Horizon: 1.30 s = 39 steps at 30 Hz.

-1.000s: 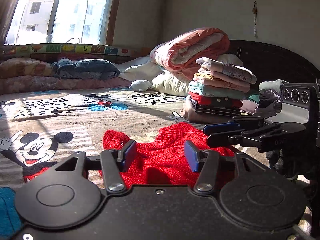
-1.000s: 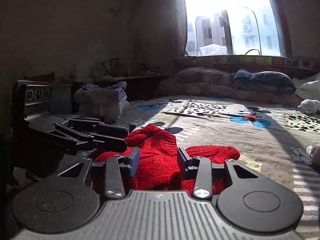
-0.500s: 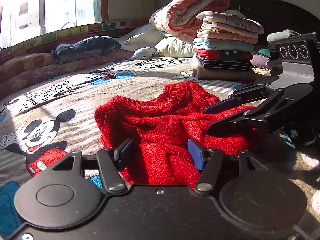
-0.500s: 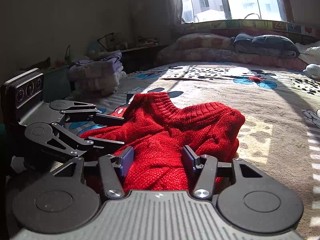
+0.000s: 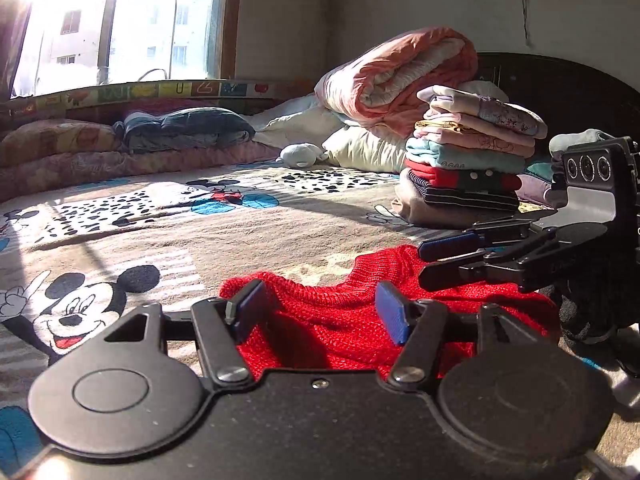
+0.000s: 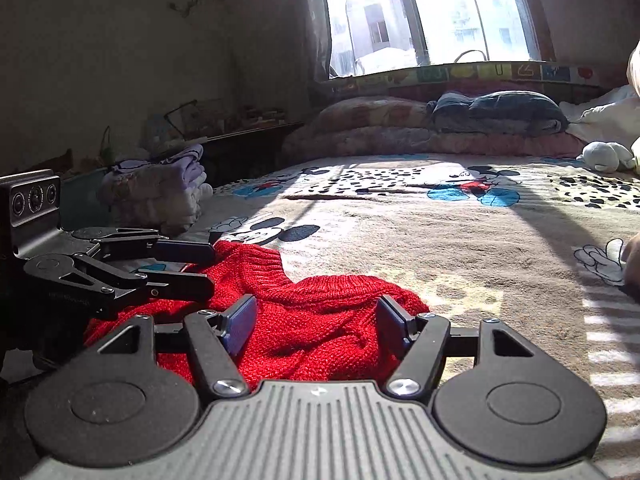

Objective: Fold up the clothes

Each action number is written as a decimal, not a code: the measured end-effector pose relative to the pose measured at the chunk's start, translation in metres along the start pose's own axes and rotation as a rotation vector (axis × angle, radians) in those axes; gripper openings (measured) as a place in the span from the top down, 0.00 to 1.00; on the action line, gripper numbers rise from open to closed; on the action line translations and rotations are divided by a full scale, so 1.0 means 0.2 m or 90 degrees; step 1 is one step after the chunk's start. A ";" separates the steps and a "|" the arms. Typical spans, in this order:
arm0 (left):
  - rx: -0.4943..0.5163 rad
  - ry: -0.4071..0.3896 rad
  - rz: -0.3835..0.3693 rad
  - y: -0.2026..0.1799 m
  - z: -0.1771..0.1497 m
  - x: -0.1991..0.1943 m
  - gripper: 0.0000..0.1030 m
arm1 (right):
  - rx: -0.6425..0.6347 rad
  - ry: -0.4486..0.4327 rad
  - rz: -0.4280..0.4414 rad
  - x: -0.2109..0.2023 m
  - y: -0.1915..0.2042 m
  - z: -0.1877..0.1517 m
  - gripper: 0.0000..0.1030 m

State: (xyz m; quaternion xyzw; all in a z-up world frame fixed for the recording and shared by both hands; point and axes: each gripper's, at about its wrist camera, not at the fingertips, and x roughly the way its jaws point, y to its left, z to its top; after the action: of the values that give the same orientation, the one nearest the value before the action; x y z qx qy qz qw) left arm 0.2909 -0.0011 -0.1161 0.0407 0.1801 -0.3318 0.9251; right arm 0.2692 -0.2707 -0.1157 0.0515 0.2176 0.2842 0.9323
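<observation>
Both the left gripper (image 5: 320, 310) and right gripper (image 6: 316, 322) — jaws spread, holding nothing — have dropped low again over the red sweater (image 6: 316, 320), so it lies flatter on the bed (image 6: 460, 248) — likely one fold pressed down

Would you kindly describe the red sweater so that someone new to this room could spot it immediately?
Start from the bed's cartoon-mouse blanket, which fills the room below the sunny window. On its near edge, right in front of both open tongs, lies the red sweater. Unlike the neatly folded stack of clothes farther back, it is a single chunky knit, bright red all over and lying loose and rumpled.
</observation>
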 end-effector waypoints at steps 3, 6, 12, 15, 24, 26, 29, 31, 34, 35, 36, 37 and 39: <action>-0.023 0.039 -0.006 0.02 -0.02 0.04 0.41 | 0.033 0.016 0.012 0.02 -0.04 -0.02 0.33; -0.048 0.062 -0.018 0.04 -0.04 0.07 0.40 | 0.053 0.027 0.019 0.04 -0.06 -0.04 0.33; -0.056 0.054 -0.011 0.04 -0.05 0.04 0.38 | 0.048 -0.002 0.017 -0.02 -0.04 -0.03 0.36; -0.047 -0.012 -0.001 0.00 0.00 -0.09 0.40 | 0.014 -0.058 0.033 -0.18 0.01 -0.01 0.38; 0.088 0.033 -0.085 -0.15 -0.10 -0.20 0.39 | -0.111 0.003 0.056 -0.21 0.20 -0.09 0.44; 0.089 0.048 -0.078 -0.15 -0.12 -0.18 0.39 | -0.079 0.019 0.064 -0.18 0.17 -0.10 0.43; 0.072 0.059 -0.083 -0.12 -0.14 -0.15 0.38 | -0.057 0.037 0.071 -0.15 0.15 -0.11 0.43; 0.066 0.064 -0.086 -0.12 -0.14 -0.14 0.38 | -0.045 0.044 0.074 -0.15 0.14 -0.11 0.43; 0.068 0.067 -0.083 -0.13 -0.14 -0.14 0.37 | -0.036 0.040 0.078 -0.16 0.14 -0.11 0.43; 0.062 0.065 -0.087 -0.12 -0.14 -0.15 0.37 | -0.026 0.030 0.086 -0.18 0.13 -0.11 0.42; 0.047 0.060 -0.098 -0.11 -0.13 -0.17 0.37 | -0.007 0.015 0.092 -0.21 0.12 -0.10 0.42; 0.031 0.053 -0.106 -0.09 -0.12 -0.19 0.36 | 0.021 -0.003 0.097 -0.23 0.09 -0.09 0.42; -0.026 0.025 -0.106 -0.04 -0.09 -0.24 0.34 | 0.079 -0.035 0.096 -0.28 0.04 -0.07 0.32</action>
State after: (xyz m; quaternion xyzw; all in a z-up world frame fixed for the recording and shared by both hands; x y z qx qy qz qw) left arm 0.2463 0.0260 -0.1155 0.0133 0.2081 -0.4030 0.8911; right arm 0.2170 -0.2959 -0.1060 0.1333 0.2048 0.3382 0.9088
